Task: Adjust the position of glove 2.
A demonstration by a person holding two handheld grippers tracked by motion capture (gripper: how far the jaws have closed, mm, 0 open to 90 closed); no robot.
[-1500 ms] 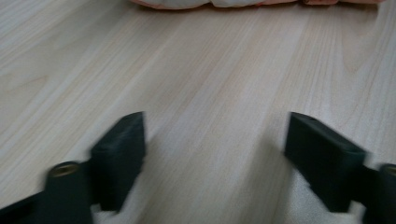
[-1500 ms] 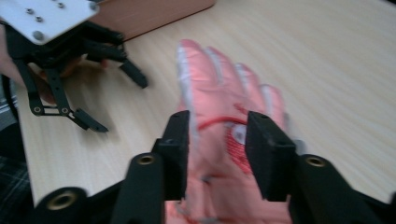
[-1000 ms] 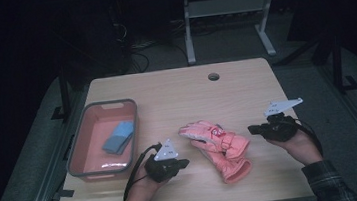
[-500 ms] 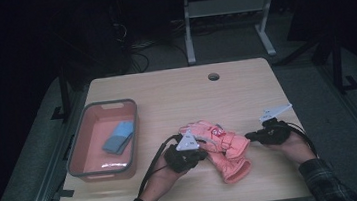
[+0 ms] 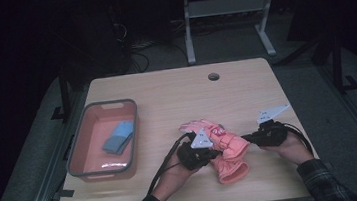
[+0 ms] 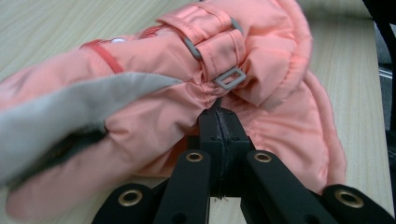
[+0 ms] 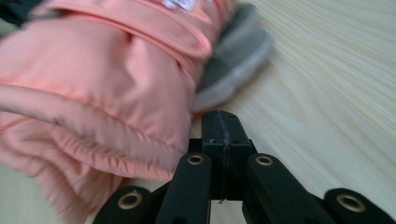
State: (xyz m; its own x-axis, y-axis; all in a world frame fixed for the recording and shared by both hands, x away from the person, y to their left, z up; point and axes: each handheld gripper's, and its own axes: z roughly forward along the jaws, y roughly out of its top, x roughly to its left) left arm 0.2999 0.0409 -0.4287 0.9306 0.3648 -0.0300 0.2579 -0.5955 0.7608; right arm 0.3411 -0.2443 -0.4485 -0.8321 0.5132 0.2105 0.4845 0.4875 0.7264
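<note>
The pink ski glove is lying on the wooden table between both grippers, its long axis running from the fingers at far left to the cuff at near right. The left gripper is touching its side with jaws pressed together, empty, and the right gripper, also closed on nothing, is sitting just beside the cuff.

Left gripper: black body, grey three-cornered plate on top, black cable looping off beside the wrist; right gripper: same build, same plate; jaws flat black bars with brass-ringed pivot holes; both sleeves dark plaid.
</note>
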